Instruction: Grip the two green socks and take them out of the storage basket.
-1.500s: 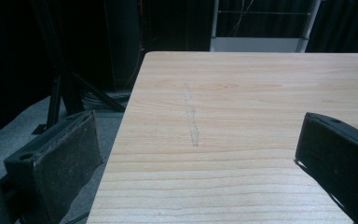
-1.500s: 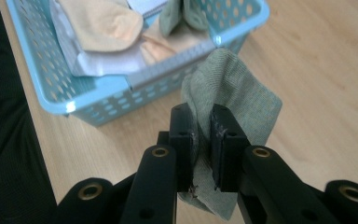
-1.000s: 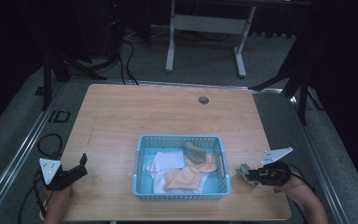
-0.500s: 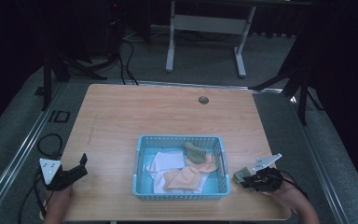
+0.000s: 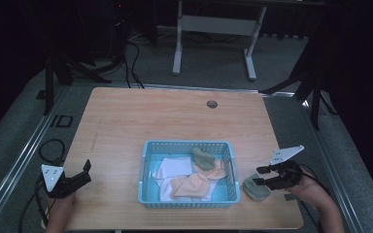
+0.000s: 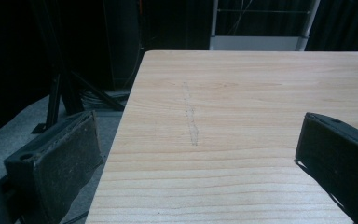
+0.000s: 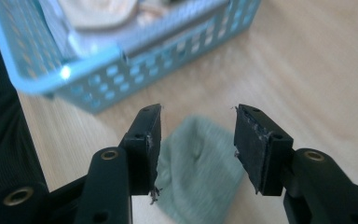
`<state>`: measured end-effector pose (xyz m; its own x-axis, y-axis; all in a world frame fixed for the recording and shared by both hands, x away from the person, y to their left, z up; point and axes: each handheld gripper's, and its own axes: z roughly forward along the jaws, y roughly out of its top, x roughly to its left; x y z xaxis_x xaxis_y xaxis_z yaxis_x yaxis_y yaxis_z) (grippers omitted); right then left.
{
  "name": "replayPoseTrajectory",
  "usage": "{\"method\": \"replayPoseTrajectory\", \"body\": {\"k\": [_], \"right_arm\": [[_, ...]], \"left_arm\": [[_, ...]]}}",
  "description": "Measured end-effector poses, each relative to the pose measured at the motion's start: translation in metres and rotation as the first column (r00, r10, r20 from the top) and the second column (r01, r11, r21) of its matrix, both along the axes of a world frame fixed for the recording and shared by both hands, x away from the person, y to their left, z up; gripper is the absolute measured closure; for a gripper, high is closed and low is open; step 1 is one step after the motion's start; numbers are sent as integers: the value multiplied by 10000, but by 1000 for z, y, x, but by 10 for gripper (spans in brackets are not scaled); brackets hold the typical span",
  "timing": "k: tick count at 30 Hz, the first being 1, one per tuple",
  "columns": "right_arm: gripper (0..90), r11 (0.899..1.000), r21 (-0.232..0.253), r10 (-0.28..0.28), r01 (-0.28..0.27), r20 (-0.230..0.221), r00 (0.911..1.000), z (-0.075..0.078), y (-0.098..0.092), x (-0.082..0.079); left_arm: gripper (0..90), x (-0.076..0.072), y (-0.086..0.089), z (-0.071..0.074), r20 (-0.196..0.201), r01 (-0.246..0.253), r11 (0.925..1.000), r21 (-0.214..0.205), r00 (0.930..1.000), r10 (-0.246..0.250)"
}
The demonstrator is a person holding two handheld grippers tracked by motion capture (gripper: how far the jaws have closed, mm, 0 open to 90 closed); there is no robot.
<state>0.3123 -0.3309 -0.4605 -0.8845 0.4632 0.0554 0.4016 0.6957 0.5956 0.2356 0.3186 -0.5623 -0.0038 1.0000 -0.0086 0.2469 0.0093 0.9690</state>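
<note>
Jaws of the right gripper (image 7: 198,140) have just been opening and now stand apart above a green cloth (image 7: 198,179), which lies on the table (image 5: 175,116) just beside the blue basket (image 5: 189,200), free of the pads. The left gripper (image 5: 80,175) rests at the table's left edge, jaws wide apart and empty.

A table (image 5: 175,116) takes the middle of the high view. A basket (image 5: 188,200) sits at its lower centre, holding several cloths (image 5: 194,182). Just right of the basket, a folded cloth (image 5: 255,189) lies on the tabletop. At the table's lower left edge sits the left gripper (image 5: 80,175); the right gripper (image 5: 262,175) hangs by the folded cloth.
</note>
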Motion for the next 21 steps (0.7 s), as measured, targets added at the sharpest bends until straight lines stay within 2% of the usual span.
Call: {"method": "replayPoseTrajectory", "body": {"k": [5,9,13,17,20,21], "right_arm": [[501,9995,56,312,-313,215,9993,23,14,10],[504,9985,-79,547,-545,276,9981,33,28,18],[510,9970,-106,768,-766,254,9967,37,40,24],[504,9928,-151,1193,-1190,250,9925,39,61,31],[498,9917,-135,1280,-1277,183,9916,38,69,34],[498,9891,-251,1455,-1451,117,9893,37,78,37]], "left_arm": [[5,0,0,0,5,10,10000,-2,10000,-10],[5,0,0,0,5,13,10000,-1,10000,-13],[5,0,0,0,19,21,10000,-19,10000,-21],[5,0,0,0,27,31,10000,-48,10000,-30],[5,0,0,0,30,35,10000,-47,10000,-35],[5,0,0,0,26,31,10000,-62,10000,-30]]}}
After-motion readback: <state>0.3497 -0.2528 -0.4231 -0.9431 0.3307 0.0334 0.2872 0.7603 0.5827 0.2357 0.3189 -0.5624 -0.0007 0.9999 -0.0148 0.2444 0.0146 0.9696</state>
